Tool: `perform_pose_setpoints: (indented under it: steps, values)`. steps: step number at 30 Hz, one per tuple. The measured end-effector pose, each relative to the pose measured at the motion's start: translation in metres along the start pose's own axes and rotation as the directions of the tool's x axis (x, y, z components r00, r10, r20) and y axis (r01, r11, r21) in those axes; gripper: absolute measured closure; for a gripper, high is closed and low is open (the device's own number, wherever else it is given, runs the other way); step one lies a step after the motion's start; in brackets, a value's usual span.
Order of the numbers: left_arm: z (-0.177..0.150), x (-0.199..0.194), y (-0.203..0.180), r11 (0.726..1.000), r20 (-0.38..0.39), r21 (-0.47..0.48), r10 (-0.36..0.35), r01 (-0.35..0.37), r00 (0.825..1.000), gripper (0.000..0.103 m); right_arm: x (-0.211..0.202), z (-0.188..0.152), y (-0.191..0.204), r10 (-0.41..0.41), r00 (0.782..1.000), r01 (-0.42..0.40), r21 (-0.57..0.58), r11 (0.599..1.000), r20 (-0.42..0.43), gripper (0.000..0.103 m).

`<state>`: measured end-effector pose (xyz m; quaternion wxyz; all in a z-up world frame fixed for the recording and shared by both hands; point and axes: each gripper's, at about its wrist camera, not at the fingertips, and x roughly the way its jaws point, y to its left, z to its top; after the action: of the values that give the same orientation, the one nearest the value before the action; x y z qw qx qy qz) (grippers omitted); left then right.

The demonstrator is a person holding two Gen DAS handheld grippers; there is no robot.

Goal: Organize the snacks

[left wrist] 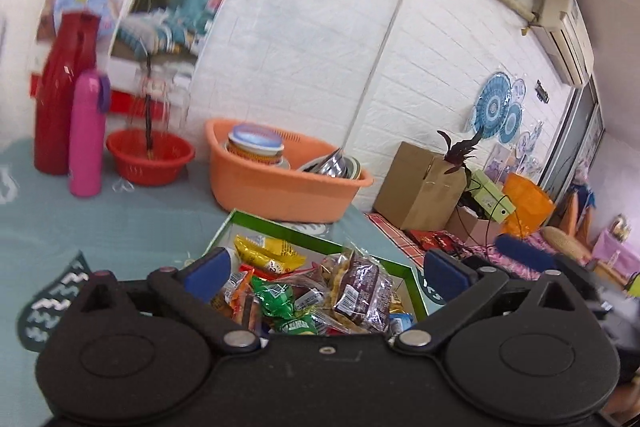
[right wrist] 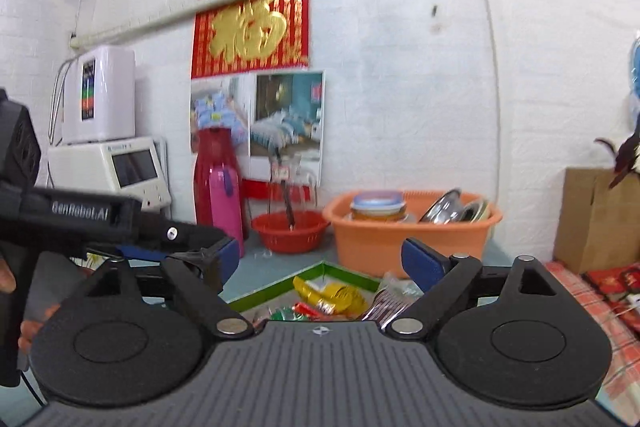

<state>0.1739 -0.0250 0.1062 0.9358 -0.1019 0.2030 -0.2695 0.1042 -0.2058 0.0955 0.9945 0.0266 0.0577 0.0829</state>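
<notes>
A green-rimmed box (left wrist: 280, 227) full of wrapped snacks sits on the blue-grey table. In it lie a yellow packet (left wrist: 268, 253), a green packet (left wrist: 276, 301) and a brown clear-wrapped cake (left wrist: 362, 287). My left gripper (left wrist: 328, 271) is open and empty, held just above the near side of the box. In the right wrist view the box rim (right wrist: 332, 273) and a yellow packet (right wrist: 328, 293) show below. My right gripper (right wrist: 320, 259) is open and empty above the box. The left gripper's body (right wrist: 80, 215) shows at the left there.
An orange basin (left wrist: 280, 183) with a jar and metal bowls stands just behind the box. A red basket (left wrist: 150, 159), a pink bottle (left wrist: 86, 135) and a red flask (left wrist: 64, 91) stand at the back left. A cardboard box (left wrist: 420, 187) and clutter lie to the right.
</notes>
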Motion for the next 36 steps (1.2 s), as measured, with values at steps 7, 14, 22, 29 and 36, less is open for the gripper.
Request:
perform_pose_setpoints:
  steps: [7,14,22,29,36]
  values:
    - [-0.023,-0.057,-0.052,0.985,0.030,0.115,0.124,-0.126,0.992,0.000,-0.076,0.014,0.008,-0.015,1.000,0.015,-0.013,1.000,-0.001,0.000]
    - [-0.076,-0.067,-0.066,0.977,-0.031,0.121,0.180,-0.175,0.983,0.000,-0.100,-0.031,0.004,-0.049,0.992,0.049,-0.008,0.999,-0.113,0.000]
    - [-0.125,-0.047,-0.064,0.954,-0.075,0.130,0.282,-0.271,0.957,0.000,-0.086,-0.082,0.003,-0.087,0.965,0.092,0.007,0.996,-0.245,0.000]
    - [-0.128,-0.038,-0.062,0.942,-0.091,0.124,0.325,-0.313,0.941,0.000,-0.079,-0.092,0.006,-0.114,0.959,0.117,-0.006,0.993,-0.258,0.000]
    - [-0.129,-0.035,-0.059,0.939,-0.093,0.116,0.334,-0.323,0.938,0.000,-0.077,-0.089,0.005,-0.118,0.962,0.118,-0.015,0.993,-0.248,0.000]
